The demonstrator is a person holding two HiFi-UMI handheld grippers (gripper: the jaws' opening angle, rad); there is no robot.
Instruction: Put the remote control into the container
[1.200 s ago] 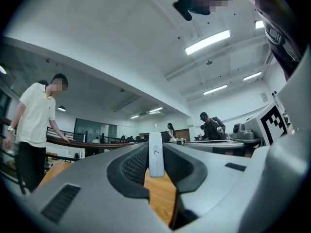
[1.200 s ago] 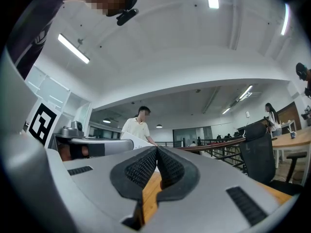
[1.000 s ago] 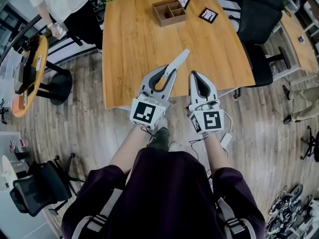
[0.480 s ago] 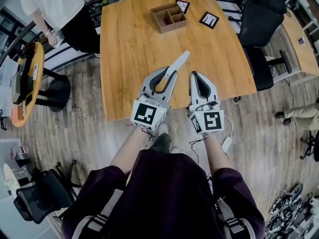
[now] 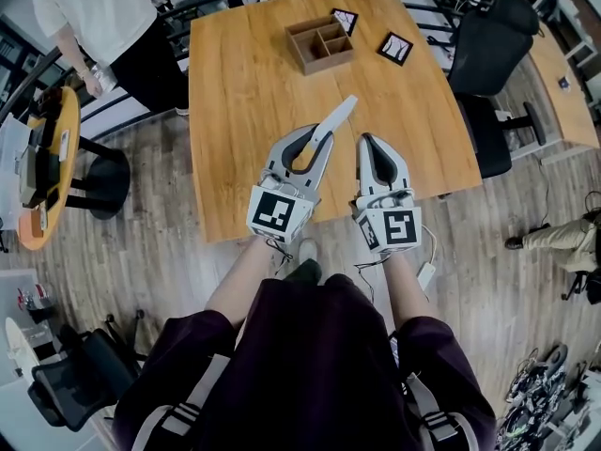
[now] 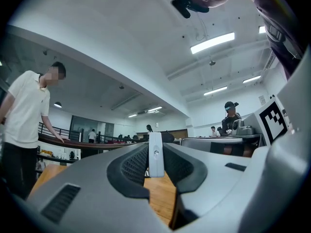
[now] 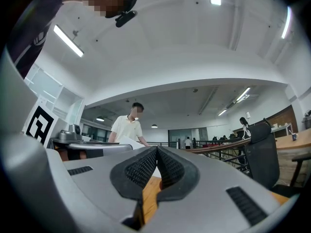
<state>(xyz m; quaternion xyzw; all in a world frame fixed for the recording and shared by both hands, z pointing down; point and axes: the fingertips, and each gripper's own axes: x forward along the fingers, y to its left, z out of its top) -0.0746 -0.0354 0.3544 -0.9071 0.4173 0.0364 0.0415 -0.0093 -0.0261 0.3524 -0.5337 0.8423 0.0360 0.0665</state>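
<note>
My left gripper (image 5: 315, 139) is shut on a slim white remote control (image 5: 334, 118), which sticks out past the jaws toward the far right, above the near part of the wooden table (image 5: 239, 83). In the left gripper view the remote (image 6: 155, 154) stands edge-on between the dark pads. The container (image 5: 320, 43), a brown wooden box with several compartments, sits at the table's far edge, well beyond both grippers. My right gripper (image 5: 369, 141) hovers beside the left one, shut with nothing in it; its pads meet in the right gripper view (image 7: 156, 165).
Two black-and-white marker cards (image 5: 344, 19) (image 5: 394, 47) lie right of the container. A black office chair (image 5: 488, 50) stands at the table's right side. A person in a white shirt (image 5: 99, 12) stands at the far left, near a round table (image 5: 52, 172).
Both grippers keep the same pose, the remote still held. The table and container have drifted slightly down and right in the head view.
</note>
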